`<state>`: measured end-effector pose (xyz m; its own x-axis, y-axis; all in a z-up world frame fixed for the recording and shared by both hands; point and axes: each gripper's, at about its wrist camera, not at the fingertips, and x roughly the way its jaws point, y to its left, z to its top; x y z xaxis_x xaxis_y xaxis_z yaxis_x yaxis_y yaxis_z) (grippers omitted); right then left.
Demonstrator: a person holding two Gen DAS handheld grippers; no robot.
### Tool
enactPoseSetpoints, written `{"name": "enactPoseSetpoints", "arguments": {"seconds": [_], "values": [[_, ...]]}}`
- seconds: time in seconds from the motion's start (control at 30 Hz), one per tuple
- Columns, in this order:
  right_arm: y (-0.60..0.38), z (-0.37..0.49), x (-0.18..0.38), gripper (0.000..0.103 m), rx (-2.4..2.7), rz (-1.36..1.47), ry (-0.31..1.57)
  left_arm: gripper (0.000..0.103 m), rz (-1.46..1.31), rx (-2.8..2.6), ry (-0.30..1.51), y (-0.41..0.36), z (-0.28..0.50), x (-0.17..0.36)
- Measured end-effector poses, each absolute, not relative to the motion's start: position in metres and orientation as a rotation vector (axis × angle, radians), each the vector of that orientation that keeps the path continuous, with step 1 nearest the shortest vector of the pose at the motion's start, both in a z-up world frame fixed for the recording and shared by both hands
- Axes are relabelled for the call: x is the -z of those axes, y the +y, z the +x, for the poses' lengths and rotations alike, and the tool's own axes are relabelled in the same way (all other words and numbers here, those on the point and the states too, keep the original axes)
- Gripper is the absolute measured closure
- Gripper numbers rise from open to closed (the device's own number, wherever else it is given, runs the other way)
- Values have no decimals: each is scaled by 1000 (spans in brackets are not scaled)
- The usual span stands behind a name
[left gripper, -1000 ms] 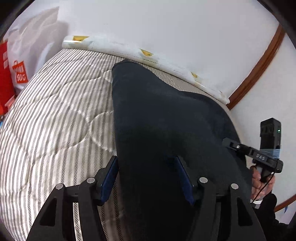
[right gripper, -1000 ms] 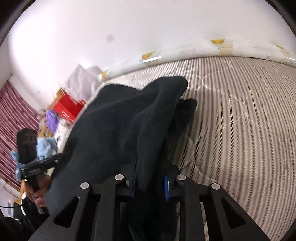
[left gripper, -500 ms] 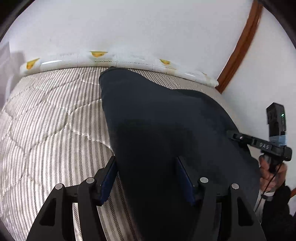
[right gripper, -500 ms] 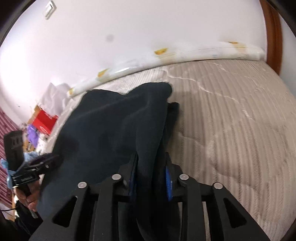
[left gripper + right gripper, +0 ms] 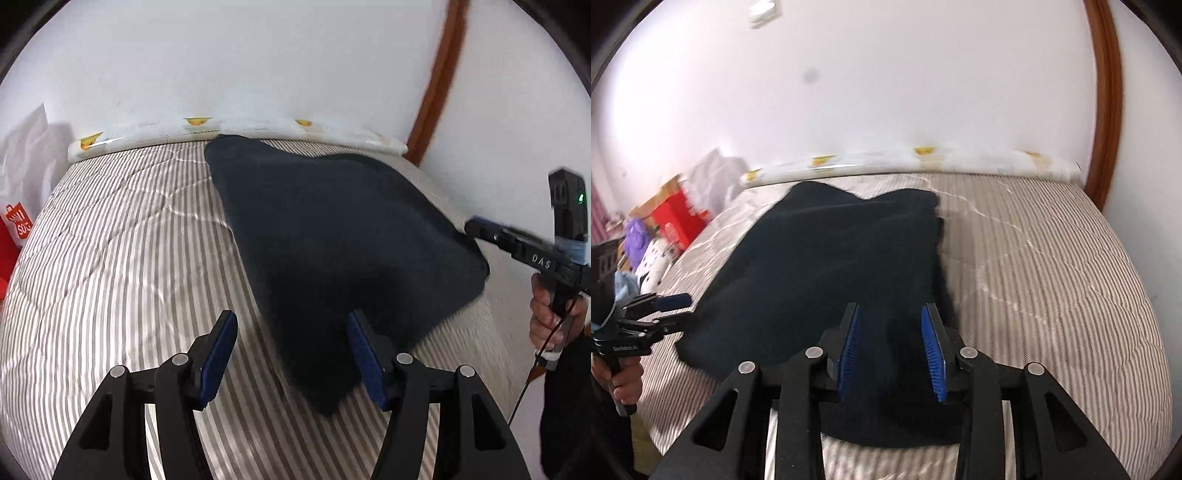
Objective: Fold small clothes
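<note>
A dark navy garment lies spread flat on the striped mattress, reaching to the far edge. My left gripper is open over its near corner. The cloth lies against the right pad, and the left pad stands clear of it over bare mattress. In the right wrist view the garment runs between and under my right gripper. Its jaws are opening, and a gap shows at each blue pad. The right gripper sits at the garment's right corner. The left gripper is at the left edge.
A rolled white mat with yellow prints lies along the wall at the mattress's far edge. A red bag and clutter, including a red box, stand off the left side. A brown wooden frame rises at the right. A person's hand grips each handle.
The garment, earlier bunched and raised between both grippers, now lies flat on the mattress. The right jaws have widened off the cloth. The left pad of the left gripper is free of it.
</note>
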<state>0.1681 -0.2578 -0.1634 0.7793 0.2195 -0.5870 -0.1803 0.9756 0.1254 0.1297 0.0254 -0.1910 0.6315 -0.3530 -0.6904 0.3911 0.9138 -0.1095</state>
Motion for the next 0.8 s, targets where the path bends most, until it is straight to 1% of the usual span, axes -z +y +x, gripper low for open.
{"name": "enactPoseSetpoints", "arguments": {"seconds": [0.07,0.13,0.2,0.33,0.5,0.57,0.7,0.8], "values": [[-245,156,169,65,-228,13,628,43,100,387,777,22,120,200],[-236,147,183,65,-193,-56,638,43,90,372,788,24,117,204],[-236,145,200,67,-146,-96,661,43,61,381,790,28,116,200],[-244,138,195,67,-112,-89,667,44,58,374,747,29,114,183],[-256,139,179,66,-104,-22,619,44,35,369,720,16,131,171],[-258,145,181,66,-94,-9,625,44,37,353,733,10,139,174],[-262,159,201,66,-58,-2,696,43,55,327,786,2,147,190],[-265,156,203,66,-61,26,688,43,46,325,788,1,147,195]]}}
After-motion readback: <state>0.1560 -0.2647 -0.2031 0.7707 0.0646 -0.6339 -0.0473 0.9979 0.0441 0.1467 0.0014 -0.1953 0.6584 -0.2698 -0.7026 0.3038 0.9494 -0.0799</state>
